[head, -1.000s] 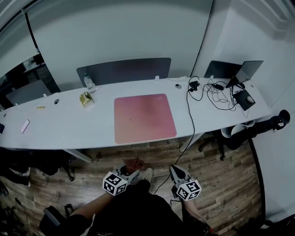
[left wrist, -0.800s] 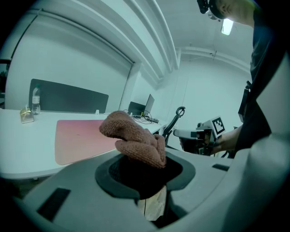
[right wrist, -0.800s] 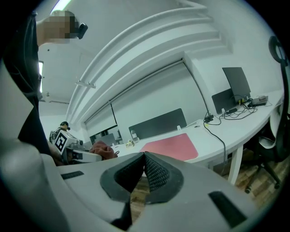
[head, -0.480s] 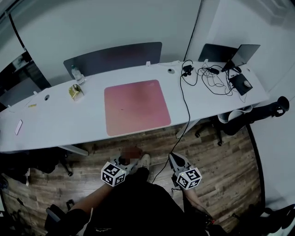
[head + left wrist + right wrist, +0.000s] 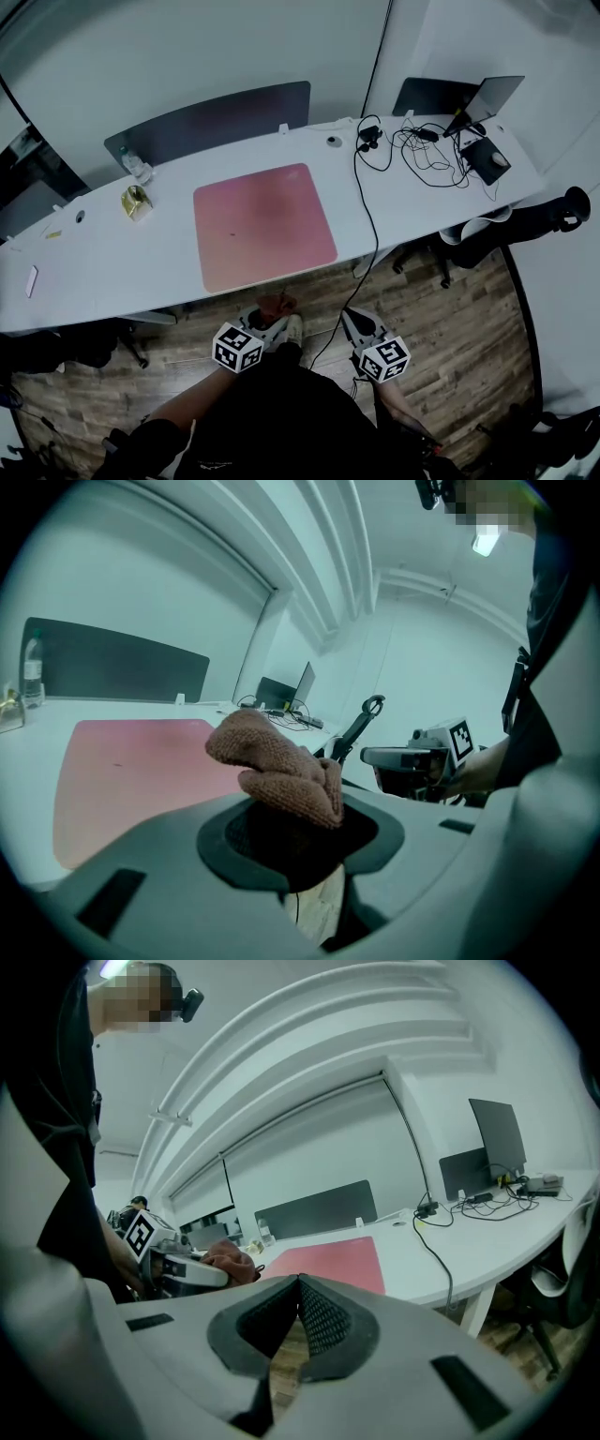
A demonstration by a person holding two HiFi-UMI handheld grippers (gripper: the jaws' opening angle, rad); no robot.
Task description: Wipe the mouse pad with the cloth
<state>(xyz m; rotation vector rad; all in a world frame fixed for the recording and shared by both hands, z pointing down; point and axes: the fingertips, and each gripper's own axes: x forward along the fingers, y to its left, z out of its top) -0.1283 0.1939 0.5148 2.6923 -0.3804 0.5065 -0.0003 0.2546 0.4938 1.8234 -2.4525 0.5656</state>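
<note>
The pink pad [image 5: 264, 227] lies flat on the white desk [image 5: 112, 272], about midway along it and close to the front edge, with nothing on it. The cloth [image 5: 277, 766], brown and knitted, is bunched into a lump and clamped in the left gripper [image 5: 291, 832], sticking out past the jaws. It is off the desk, held low over the wood floor [image 5: 450, 319] in front of the desk's edge, apart from the pad. The right gripper [image 5: 298, 1321] is beside the left one, close to the person's body and also over the floor; its jaws meet with nothing between them. Behind the pad a dark screen [image 5: 211, 122] stands along the desk's back edge. Left of the pad are a bottle [image 5: 134, 169] and a small gold thing [image 5: 136, 202]. At the desk's right end sit an open laptop [image 5: 487, 98] and tangled black cables [image 5: 427, 155], one of which runs down over the front edge. A dark chair [image 5: 506, 225] stands by that end.
</note>
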